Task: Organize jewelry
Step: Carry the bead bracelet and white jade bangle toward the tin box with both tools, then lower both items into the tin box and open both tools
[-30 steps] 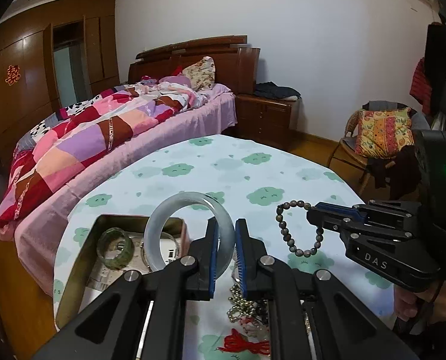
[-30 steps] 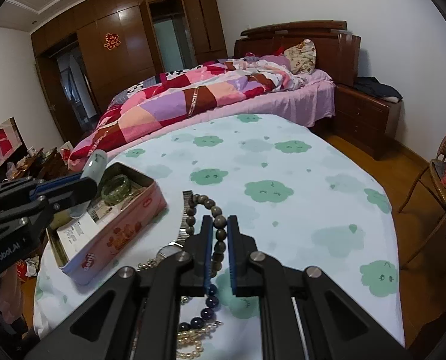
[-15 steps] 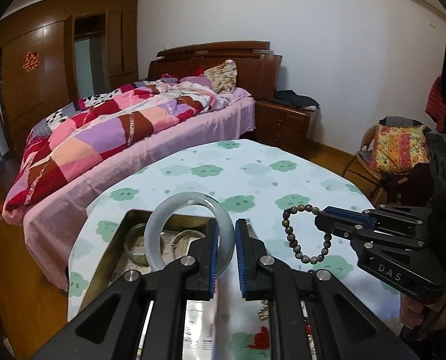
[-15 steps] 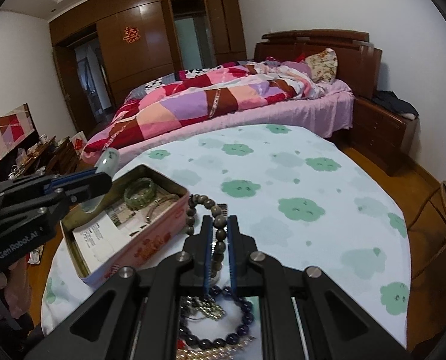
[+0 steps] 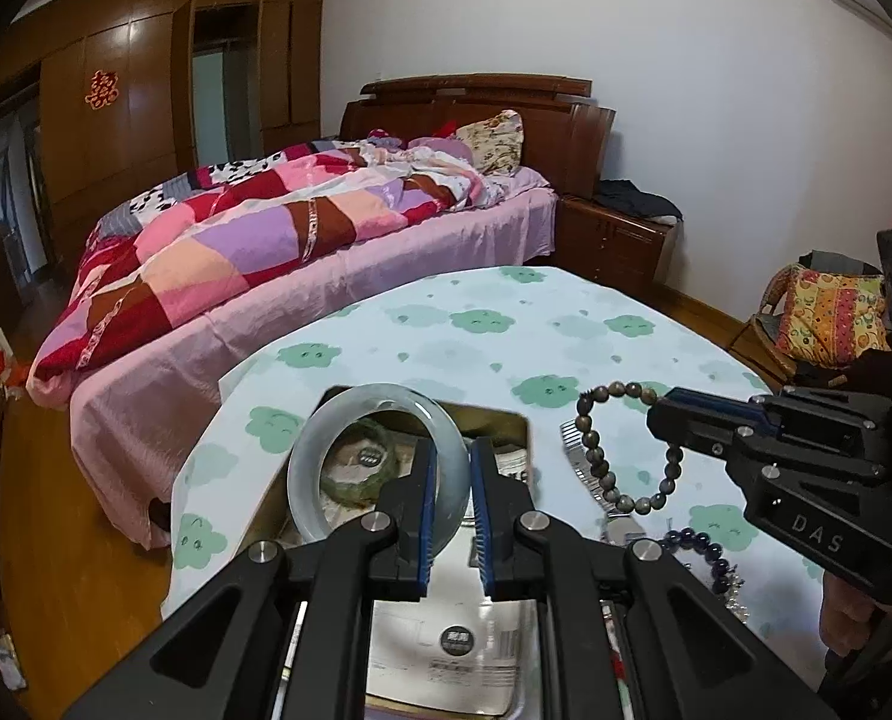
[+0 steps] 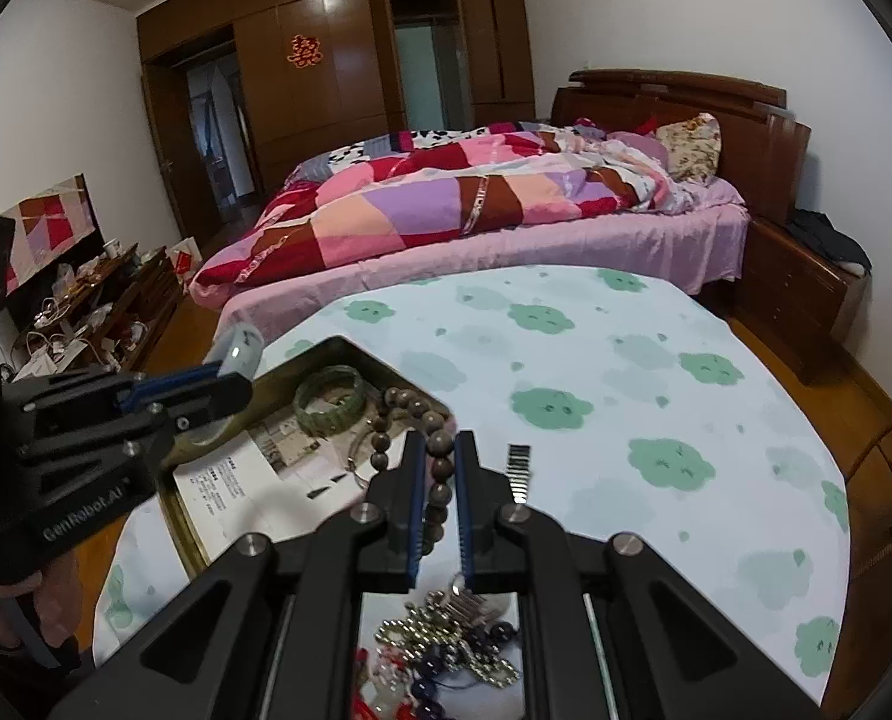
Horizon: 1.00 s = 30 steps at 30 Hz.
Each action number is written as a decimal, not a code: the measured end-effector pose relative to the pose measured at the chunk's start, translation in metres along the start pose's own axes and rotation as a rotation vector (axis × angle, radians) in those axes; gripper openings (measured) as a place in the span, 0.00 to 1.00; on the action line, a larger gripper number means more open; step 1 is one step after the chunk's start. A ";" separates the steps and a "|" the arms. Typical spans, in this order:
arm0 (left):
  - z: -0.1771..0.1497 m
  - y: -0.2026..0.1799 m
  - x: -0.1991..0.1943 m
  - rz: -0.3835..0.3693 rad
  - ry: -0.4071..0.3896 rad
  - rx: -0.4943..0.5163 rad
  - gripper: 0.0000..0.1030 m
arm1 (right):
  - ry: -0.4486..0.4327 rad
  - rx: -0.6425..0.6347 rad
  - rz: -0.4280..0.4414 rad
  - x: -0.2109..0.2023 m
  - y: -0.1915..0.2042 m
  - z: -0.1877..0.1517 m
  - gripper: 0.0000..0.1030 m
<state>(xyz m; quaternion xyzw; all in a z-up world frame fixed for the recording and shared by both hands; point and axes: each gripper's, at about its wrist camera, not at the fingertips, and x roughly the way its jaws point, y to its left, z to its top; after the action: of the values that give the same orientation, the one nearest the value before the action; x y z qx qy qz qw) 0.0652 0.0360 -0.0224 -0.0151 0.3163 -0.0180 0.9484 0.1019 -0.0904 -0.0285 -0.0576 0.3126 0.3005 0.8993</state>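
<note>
My left gripper (image 5: 451, 468) is shut on a pale grey jade bangle (image 5: 326, 438) and holds it upright over the open metal tin (image 5: 509, 420). A green bangle (image 5: 356, 474) lies inside the tin; it also shows in the right wrist view (image 6: 332, 399). My right gripper (image 6: 435, 456) is shut on a brown bead bracelet (image 6: 440, 441), held above the tin's near corner; the bracelet hangs as a loop in the left wrist view (image 5: 596, 456). The left gripper (image 6: 230, 384) shows at the left of the right wrist view.
A pile of loose jewelry (image 6: 446, 654) with dark beads, a metal chain and red cord lies on the cloud-print tablecloth (image 6: 656, 390) below my right gripper. A metal watch strap (image 6: 519, 471) lies beside the tin. A bed (image 6: 476, 204) stands beyond the table.
Both grippers have moved left toward the tin with their pieces. The jade bangle now sits over the tin's inside and the bead bracelet is near its corner.
</note>
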 end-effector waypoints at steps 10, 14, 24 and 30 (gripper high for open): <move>-0.007 0.023 0.012 0.028 0.029 -0.037 0.10 | 0.021 -0.047 0.036 0.020 0.025 0.011 0.11; -0.009 0.034 0.017 0.039 0.041 -0.055 0.10 | 0.034 -0.066 0.044 0.028 0.034 0.012 0.11; -0.016 0.042 0.032 0.042 0.078 -0.046 0.10 | 0.094 -0.077 0.061 0.049 0.045 0.002 0.11; -0.018 0.035 0.037 0.011 0.098 -0.020 0.10 | 0.135 -0.086 0.072 0.060 0.050 -0.007 0.11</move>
<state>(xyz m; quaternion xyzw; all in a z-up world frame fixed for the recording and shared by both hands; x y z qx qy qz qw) 0.0843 0.0693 -0.0603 -0.0219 0.3628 -0.0104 0.9316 0.1064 -0.0214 -0.0653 -0.1050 0.3611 0.3414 0.8614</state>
